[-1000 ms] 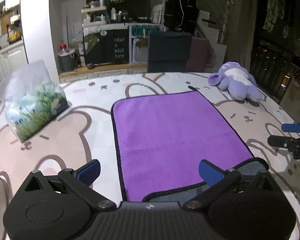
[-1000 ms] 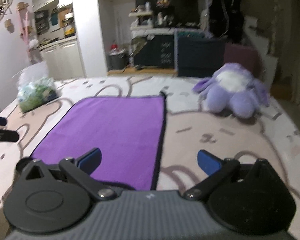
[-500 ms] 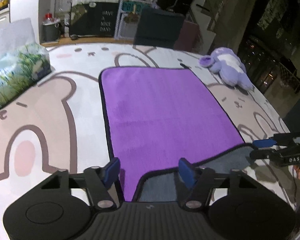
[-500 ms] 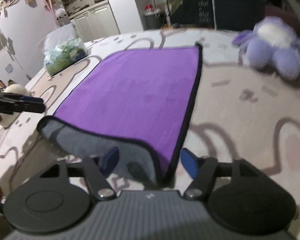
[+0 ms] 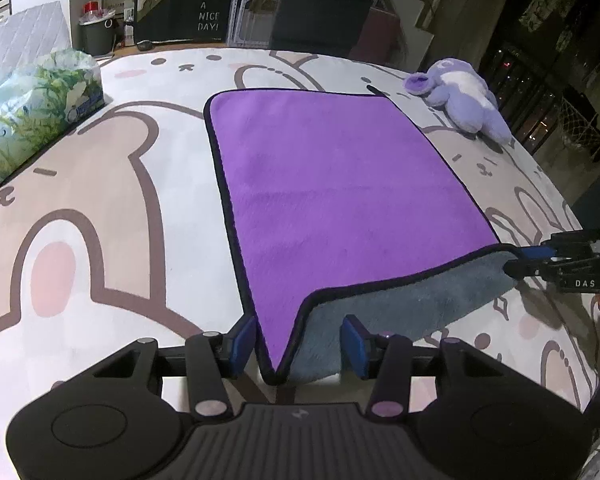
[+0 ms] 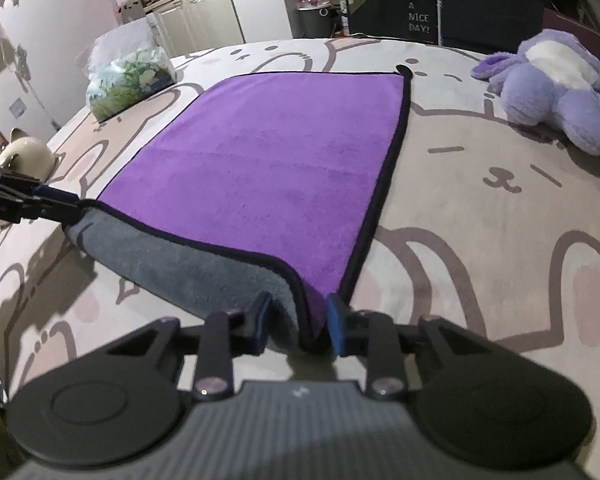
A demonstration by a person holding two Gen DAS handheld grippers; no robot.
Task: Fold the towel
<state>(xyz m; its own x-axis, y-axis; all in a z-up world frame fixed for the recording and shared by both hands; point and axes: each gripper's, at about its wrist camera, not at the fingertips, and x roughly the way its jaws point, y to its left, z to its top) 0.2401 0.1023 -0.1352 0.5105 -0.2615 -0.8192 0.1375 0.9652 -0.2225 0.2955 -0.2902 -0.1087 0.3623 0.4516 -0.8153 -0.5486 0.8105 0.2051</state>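
Observation:
A purple towel (image 5: pixel 332 184) with a black hem and grey underside lies flat on the bear-print table; it also shows in the right wrist view (image 6: pixel 268 160). Its near edge is lifted and shows the grey side. My left gripper (image 5: pixel 298 344) is closed around the near left corner, which hangs between its blue pads. My right gripper (image 6: pixel 298 324) is shut on the near right corner. Each gripper shows in the other's view, the right gripper (image 5: pixel 528 260) at the right and the left gripper (image 6: pixel 56 202) at the left, both at the raised edge.
A purple plush toy (image 5: pixel 464 100) lies at the far right of the table. A tissue pack (image 5: pixel 32 116) stands at the far left. A cream cup (image 6: pixel 24 156) sits by the left edge. A dark chair and shelves stand behind the table.
Both grippers moved down to the towel's near corners and closed on them. The near edge has risen off the table, baring the grey underside.

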